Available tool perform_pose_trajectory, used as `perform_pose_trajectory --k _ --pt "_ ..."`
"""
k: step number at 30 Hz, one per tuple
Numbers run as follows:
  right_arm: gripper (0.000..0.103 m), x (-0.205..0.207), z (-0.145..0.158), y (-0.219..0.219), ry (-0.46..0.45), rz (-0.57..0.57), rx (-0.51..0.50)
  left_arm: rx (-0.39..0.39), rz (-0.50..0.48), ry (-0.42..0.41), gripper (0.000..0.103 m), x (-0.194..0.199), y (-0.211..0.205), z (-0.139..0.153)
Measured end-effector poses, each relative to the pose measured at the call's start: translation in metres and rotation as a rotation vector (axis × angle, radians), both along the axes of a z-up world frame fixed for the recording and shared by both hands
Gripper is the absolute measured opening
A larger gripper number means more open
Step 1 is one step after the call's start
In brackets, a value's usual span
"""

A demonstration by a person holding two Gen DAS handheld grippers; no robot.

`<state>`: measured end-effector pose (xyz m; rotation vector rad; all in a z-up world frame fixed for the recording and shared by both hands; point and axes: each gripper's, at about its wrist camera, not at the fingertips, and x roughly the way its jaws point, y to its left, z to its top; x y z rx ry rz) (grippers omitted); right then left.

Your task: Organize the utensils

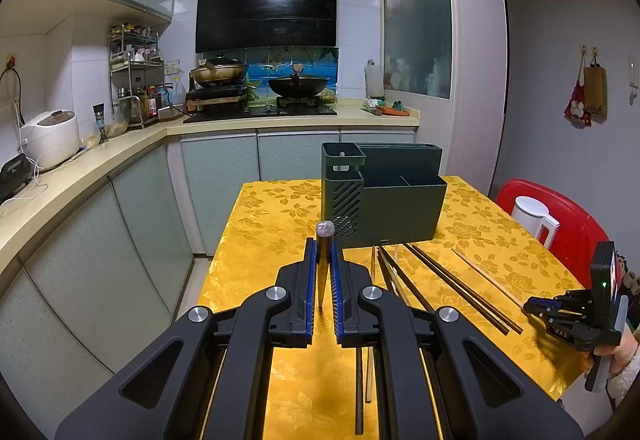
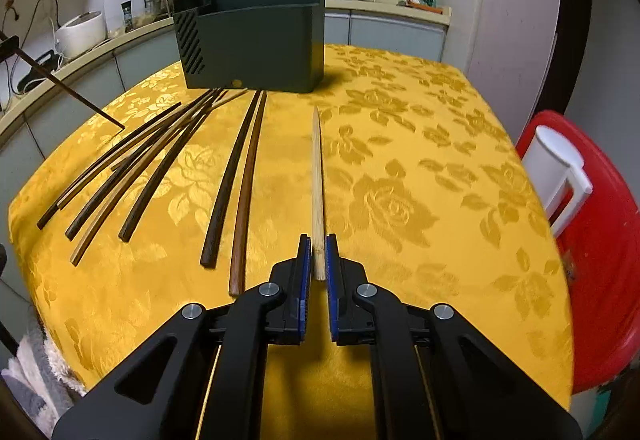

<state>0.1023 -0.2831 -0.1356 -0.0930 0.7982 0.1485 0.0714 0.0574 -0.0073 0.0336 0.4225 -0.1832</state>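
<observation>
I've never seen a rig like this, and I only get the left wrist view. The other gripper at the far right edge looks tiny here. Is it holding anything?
Observer: Yes. In the right wrist view, the right gripper is shut on a pale chopstick that points toward the green holder.
Operator: My own gripper blocks the table below it. What lies there?
Observer: A fanned pile of dark and pale chopsticks on the yellow tablecloth, with their far ends meeting near the holder.
Operator: I only see the end of the stick I'm holding. How does it sit?
Observer: The dark chopstick in the left gripper slants down, and its thin tip hangs just left of that pile.
</observation>
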Motion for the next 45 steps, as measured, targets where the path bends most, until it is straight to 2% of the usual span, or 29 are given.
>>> perform_pose_trajectory --k 4,7,10,12,14,21,23,29,40,45 --pt "0.012 -0.009 -0.003 0.001 -0.004 0.006 -0.013 -0.002 -0.001 -0.001 0.006 0.000 0.000 0.000" --pt "0.033 -0.015 -0.003 0.000 -0.017 -0.018 -0.026 -0.003 -0.001 -0.001 0.006 0.000 0.000 0.000" --pt "0.035 -0.014 -0.005 -0.006 -0.019 -0.027 0.009 -0.001 0.000 -0.002 0.006 0.000 0.000 0.000" --pt "0.034 -0.012 -0.005 -0.004 -0.017 -0.021 0.007 -0.002 0.000 0.000 0.006 0.000 0.000 0.000" --pt "0.028 -0.012 -0.005 -0.002 -0.017 -0.012 0.010 -0.002 0.001 -0.001 0.006 0.000 0.000 0.000" --pt "0.017 -0.012 -0.006 0.000 -0.026 0.005 0.022 -0.005 0.005 0.000 0.006 0.000 0.000 0.000" --pt "0.008 -0.010 -0.005 -0.001 -0.019 0.002 0.024 -0.004 0.007 0.000 0.006 0.000 0.001 -0.001" --pt "0.008 -0.010 0.003 0.001 0.012 0.011 0.017 -0.007 0.010 -0.001 0.006 0.000 0.005 -0.001" --pt "0.008 -0.024 0.091 0.002 -0.166 0.029 0.029 -0.015 0.004 -0.026 0.006 -0.003 0.008 0.005" --pt "0.008 -0.017 0.120 0.008 -0.236 0.050 0.064 -0.021 0.002 -0.029 0.006 0.001 0.007 0.007"
